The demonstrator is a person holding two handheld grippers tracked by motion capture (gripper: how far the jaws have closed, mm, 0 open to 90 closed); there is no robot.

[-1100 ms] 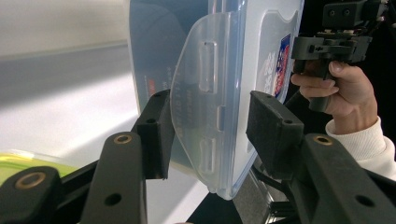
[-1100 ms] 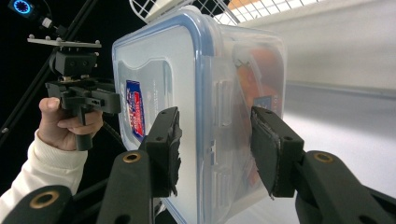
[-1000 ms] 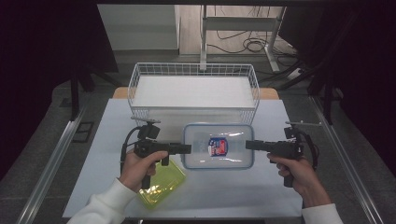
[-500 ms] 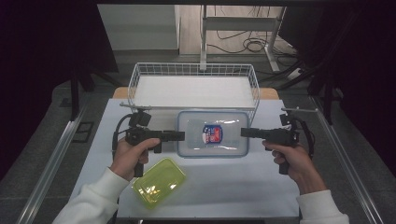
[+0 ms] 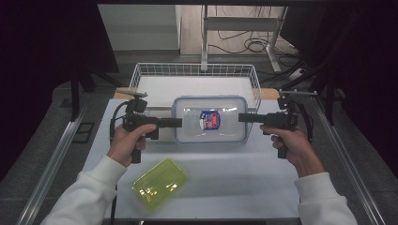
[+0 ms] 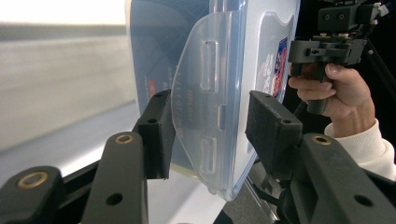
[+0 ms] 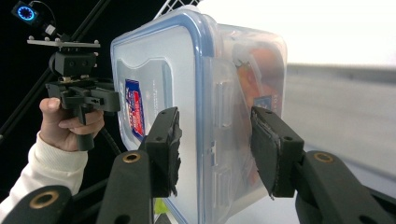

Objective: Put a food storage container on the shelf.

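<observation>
Item: clear lidded storage box (image 5: 210, 118), blue-rimmed, with a red-and-blue label on the lid, carried between two claws toward the white wire basket (image 5: 195, 70) that lies just beyond them. Left claw (image 5: 177, 123): jaws set narrow about the box's left end, the clear latch flap (image 6: 205, 98) lying between its pads; the near pad (image 6: 161, 135) touches the flap, while the far pad (image 6: 268, 133) seems to stand a little off, so whether the grip is firm cannot be told. Right claw (image 5: 242, 117): jaws likewise narrow astride the opposite end wall and its latch, the pads (image 7: 271, 149) close on either side, contact not plain. Handling note, as a judgement: the box appears lifted clear of the table (image 5: 244, 183), so both claws should press inward evenly and travel together at one height; a lag by either hand would likely tilt the box or let a latch flap slip from its pads. Keep it level until it is over the basket, then lower before easing either grip. Contents: the box holds something orange and red, seen through the wall beside the right claw, kind not discernible. The basket beyond both claws appears to hold nothing. Also on the table, behind and below the left claw: a yellow-green translucent lid or shallow tray (image 5: 159, 183), lying well apart from the box.
</observation>
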